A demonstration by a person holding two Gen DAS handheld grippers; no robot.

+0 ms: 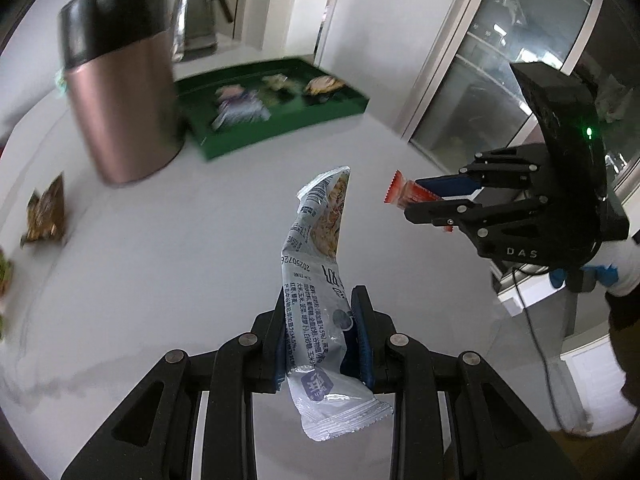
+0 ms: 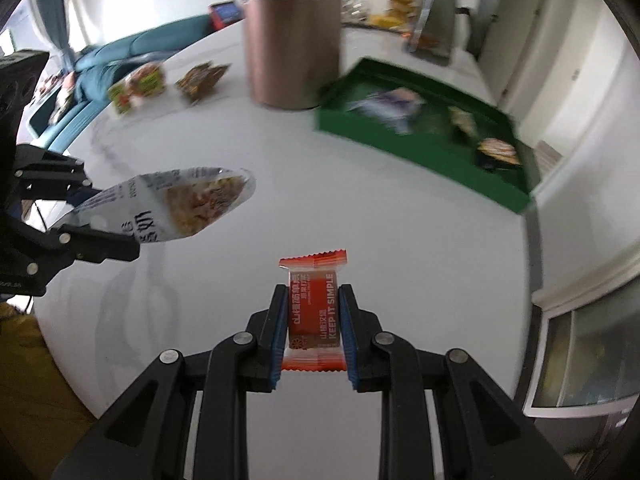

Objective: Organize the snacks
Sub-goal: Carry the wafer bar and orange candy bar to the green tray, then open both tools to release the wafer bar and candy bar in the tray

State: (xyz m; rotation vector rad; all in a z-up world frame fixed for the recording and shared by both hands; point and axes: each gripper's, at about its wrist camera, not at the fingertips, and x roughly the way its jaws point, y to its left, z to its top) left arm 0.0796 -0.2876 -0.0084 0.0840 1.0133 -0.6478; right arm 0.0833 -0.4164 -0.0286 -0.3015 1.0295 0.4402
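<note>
- Green, shallow and open-topped, a tray (image 2: 424, 160) sits at the far side of the white worktop (image 2: 360, 220), close to its far right edge. Both tools are held up in the air above the worktop's near part, well short of the tray.
- The left tool (image 1: 320, 336) is clenched on a long silver-grey snack packet (image 1: 316, 264). The packet's long axis runs forward along the fingers, its free end pointing towards the tray.
- The right tool (image 2: 314, 328) is clenched on a small orange-red snack bar (image 2: 314, 308), gripped across its width. Its crimped ends stick out ahead of and behind the pads.
- The two tools are side by side, just apart. The tray lies ahead and to the right of both, so the right tool looks the nearer one.
- Inside the tray lie about three snack packets, blurred: a pale purple one (image 2: 392, 104) at its left end, two smaller ones towards its right end.
- A tall copper-coloured bin (image 2: 292, 44) with a black top stands just left of the tray.
- Two loose snack packets (image 2: 172, 80) lie by the worktop's far left edge, not yet in the tray.
</note>
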